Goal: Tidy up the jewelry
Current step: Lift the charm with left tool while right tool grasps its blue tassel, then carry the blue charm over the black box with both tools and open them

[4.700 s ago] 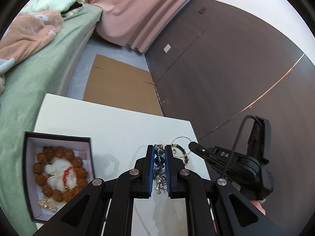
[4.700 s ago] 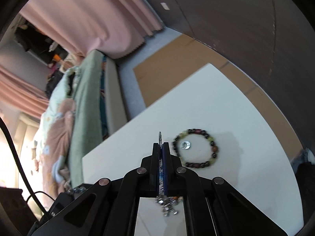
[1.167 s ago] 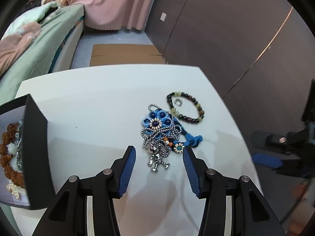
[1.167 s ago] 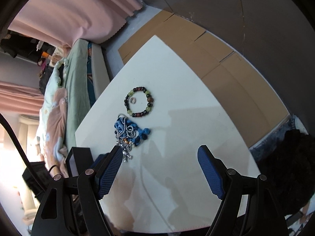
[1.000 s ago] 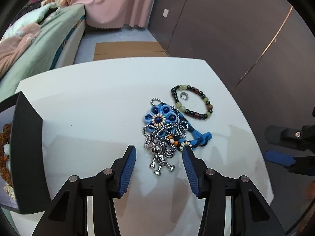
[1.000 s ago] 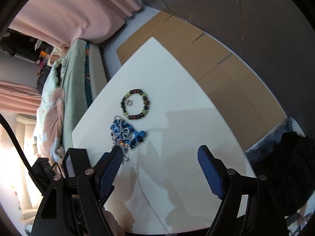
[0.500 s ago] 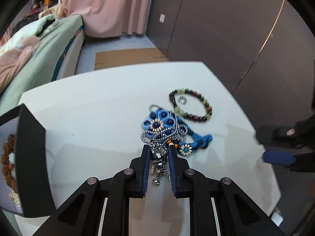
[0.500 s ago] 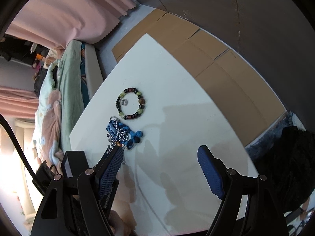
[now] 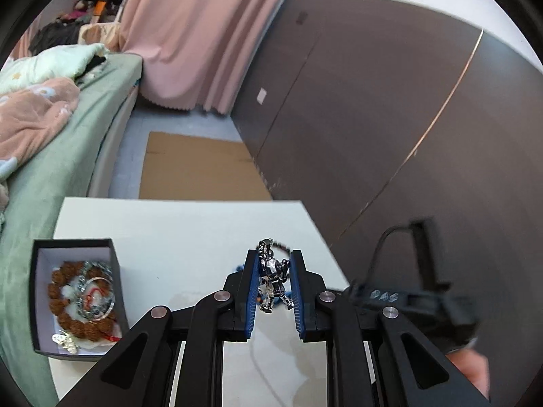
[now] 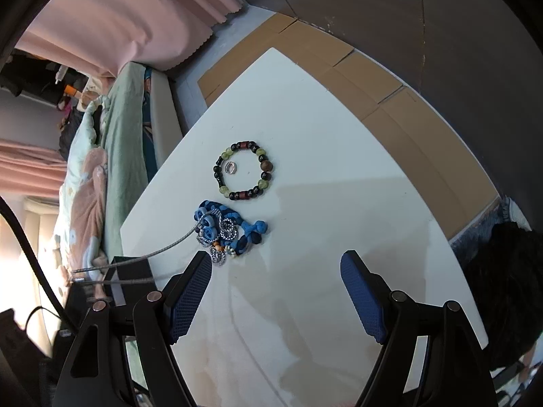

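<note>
My left gripper [image 9: 273, 291] is shut on a silver robot pendant [image 9: 272, 279] and holds it above the white table [image 9: 190, 230]. Its ball chain [image 10: 169, 242] runs taut from the left down to a blue knotted bracelet [image 10: 234, 227] on the table. A dark and green bead bracelet [image 10: 245, 169] lies beyond it with a small silver ring [image 10: 230, 168] inside. My right gripper [image 10: 275, 291] is open and empty above the table, near the blue bracelet.
An open black box [image 9: 73, 291] at the left holds a brown bead bracelet and other pieces. A bed [image 9: 51, 142] stands to the left. Cardboard [image 9: 193, 166] lies on the floor past the table's far edge. A dark wall [image 9: 373, 118] is at the right.
My left gripper has closed on the robot pendant and lifted it, pulling the chain taut out of the pile. The right gripper stays open and has hardly moved.
</note>
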A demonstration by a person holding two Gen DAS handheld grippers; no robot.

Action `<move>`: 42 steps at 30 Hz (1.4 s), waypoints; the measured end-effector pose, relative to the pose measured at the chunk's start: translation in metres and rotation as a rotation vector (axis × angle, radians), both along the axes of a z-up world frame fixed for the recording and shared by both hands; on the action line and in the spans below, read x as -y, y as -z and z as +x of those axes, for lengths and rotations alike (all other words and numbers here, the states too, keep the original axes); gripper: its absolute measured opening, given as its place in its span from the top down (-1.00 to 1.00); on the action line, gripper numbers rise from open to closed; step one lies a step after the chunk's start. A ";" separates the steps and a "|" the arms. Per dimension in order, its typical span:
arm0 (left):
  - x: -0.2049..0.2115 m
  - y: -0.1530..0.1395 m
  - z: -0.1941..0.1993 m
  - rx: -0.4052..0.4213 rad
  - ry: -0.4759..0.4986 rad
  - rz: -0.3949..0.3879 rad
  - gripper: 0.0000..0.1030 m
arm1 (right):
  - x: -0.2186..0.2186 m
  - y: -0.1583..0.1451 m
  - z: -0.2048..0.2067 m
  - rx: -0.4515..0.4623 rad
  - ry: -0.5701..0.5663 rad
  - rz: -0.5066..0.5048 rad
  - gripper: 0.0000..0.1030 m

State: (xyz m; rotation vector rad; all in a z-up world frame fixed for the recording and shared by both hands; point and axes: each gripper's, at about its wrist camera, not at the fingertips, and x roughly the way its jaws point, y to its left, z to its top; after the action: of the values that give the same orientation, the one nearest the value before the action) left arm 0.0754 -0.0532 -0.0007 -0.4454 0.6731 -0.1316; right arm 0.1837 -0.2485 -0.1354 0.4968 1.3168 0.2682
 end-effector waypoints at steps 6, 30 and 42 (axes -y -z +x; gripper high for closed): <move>-0.019 -0.026 -0.019 0.068 -0.041 -0.046 0.65 | -0.006 0.002 0.002 0.010 -0.002 0.009 -0.53; -0.082 -0.128 -0.063 0.225 -0.222 0.038 0.65 | -0.096 0.012 0.012 0.140 -0.199 -0.427 0.75; -0.093 -0.186 -0.090 0.324 -0.280 0.145 0.65 | -0.061 -0.019 0.007 0.148 -0.148 -0.058 0.79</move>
State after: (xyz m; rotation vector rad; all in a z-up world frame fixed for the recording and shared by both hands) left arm -0.0146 0.0400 0.1851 -0.3637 0.2948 0.1088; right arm 0.1908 -0.1874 -0.1163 0.3250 1.2152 0.3814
